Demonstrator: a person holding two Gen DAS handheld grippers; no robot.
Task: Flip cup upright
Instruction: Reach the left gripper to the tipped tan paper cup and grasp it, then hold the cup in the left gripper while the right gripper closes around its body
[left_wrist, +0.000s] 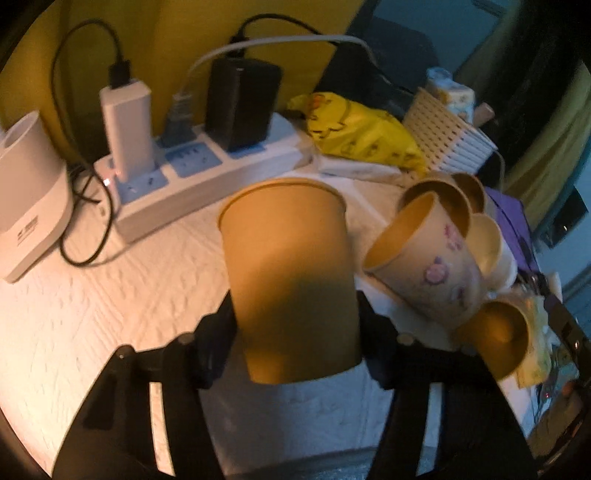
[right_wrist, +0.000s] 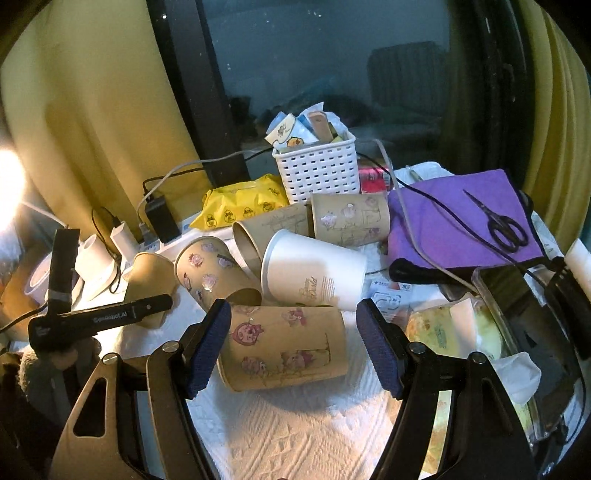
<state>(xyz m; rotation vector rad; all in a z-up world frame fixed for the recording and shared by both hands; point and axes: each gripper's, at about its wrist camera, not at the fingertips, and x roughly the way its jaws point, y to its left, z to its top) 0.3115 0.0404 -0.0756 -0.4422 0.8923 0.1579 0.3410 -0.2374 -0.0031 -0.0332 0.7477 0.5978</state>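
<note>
My left gripper (left_wrist: 297, 325) is shut on a plain brown paper cup (left_wrist: 288, 280), held upright just above the white cloth; the cup also shows in the right wrist view (right_wrist: 153, 284), with the left gripper (right_wrist: 155, 301) around it. A pile of paper cups lies on its side to the right (left_wrist: 432, 266). My right gripper (right_wrist: 295, 343) is open, its blue pads either side of a brown cartoon-printed cup (right_wrist: 284, 347) lying on its side. Behind that cup lie a white cup (right_wrist: 314, 273) and several more brown cups (right_wrist: 218, 273).
A white power strip (left_wrist: 192, 177) with chargers and cables stands at the back left, next to a white device (left_wrist: 29, 199). A yellow wipes pack (right_wrist: 243, 206), a white basket (right_wrist: 317, 170), a purple cloth (right_wrist: 454, 221) with scissors (right_wrist: 498, 221) and clutter fill the back and right.
</note>
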